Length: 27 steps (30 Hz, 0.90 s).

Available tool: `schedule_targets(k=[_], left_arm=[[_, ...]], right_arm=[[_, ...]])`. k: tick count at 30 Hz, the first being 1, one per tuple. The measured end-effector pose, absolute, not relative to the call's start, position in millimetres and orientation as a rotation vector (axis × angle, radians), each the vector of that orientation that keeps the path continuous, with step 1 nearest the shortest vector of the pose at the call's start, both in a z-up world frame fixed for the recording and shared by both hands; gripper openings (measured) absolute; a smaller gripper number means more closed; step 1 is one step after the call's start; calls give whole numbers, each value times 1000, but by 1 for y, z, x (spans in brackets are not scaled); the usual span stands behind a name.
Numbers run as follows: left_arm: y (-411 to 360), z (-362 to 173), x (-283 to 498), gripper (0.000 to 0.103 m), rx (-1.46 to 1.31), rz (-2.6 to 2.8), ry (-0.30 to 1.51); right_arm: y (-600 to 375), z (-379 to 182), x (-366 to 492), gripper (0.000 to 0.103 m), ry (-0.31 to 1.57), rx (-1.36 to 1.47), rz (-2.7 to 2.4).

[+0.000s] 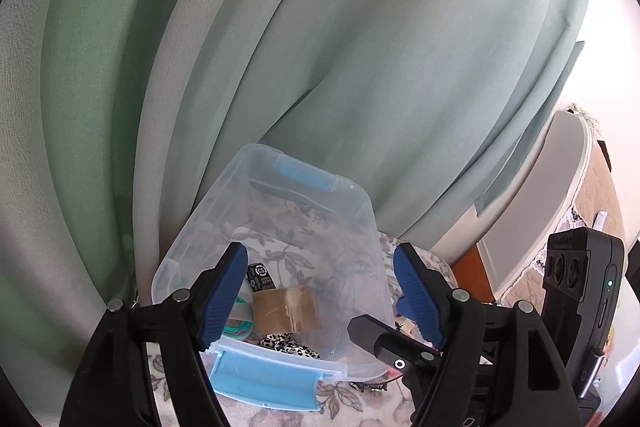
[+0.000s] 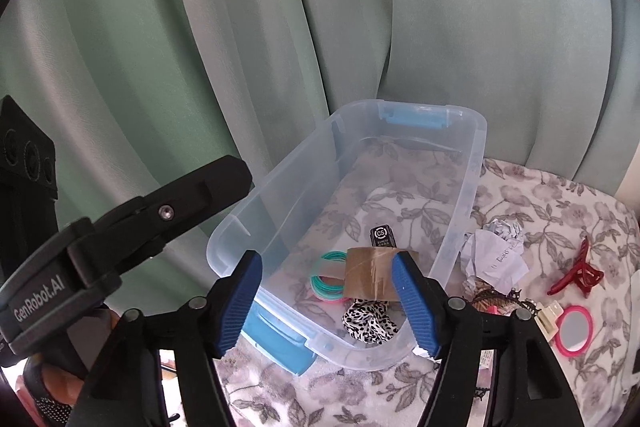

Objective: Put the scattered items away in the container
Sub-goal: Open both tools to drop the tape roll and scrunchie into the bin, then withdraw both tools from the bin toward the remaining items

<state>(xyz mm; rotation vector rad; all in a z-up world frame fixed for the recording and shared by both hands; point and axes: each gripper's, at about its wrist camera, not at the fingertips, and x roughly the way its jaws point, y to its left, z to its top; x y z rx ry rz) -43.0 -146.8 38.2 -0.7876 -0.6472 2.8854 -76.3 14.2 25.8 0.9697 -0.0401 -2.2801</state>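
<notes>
A clear plastic bin [image 2: 476, 155] with blue latches stands on a floral cloth. In its near end lie a brown tape roll [image 2: 372, 273], teal hair ties [image 2: 326, 277], a leopard scrunchie [image 2: 368, 323] and a small black packet [image 2: 382, 237]. My right gripper [image 2: 328, 261] hangs open over that end with nothing between its blue pads. My left gripper [image 1: 320, 255] is open too, above the bin [image 1: 176, 251] and the tape roll [image 1: 286, 309], holding nothing. Beside the bin's right wall lie crumpled paper [image 2: 496, 251], a red hair claw [image 2: 576, 273], a pink mirror [image 2: 574, 329] and a brown hair clip [image 2: 496, 301].
Green curtains [image 2: 360, 27] hang close behind the bin. The floral cloth [image 2: 560, 195] covers a rounded table top whose edge falls away at the right. A grey rounded object [image 1: 552, 187] stands beyond the table in the left wrist view.
</notes>
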Motion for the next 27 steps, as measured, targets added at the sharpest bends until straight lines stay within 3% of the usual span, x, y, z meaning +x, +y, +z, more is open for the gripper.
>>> schedule_targets(k=[4, 13, 27], left_arm=[[-141, 44, -36, 78, -774, 2900, -639], [-112, 49, -24, 78, -794, 2896, -615], [-27, 34, -18, 78, -863, 2808, -395]], right_arm=[[28, 27, -73, 78, -86, 965, -2313], [85, 27, -54, 79, -238, 945, -2441], [191, 2, -35, 79, -400, 1026, -2624]])
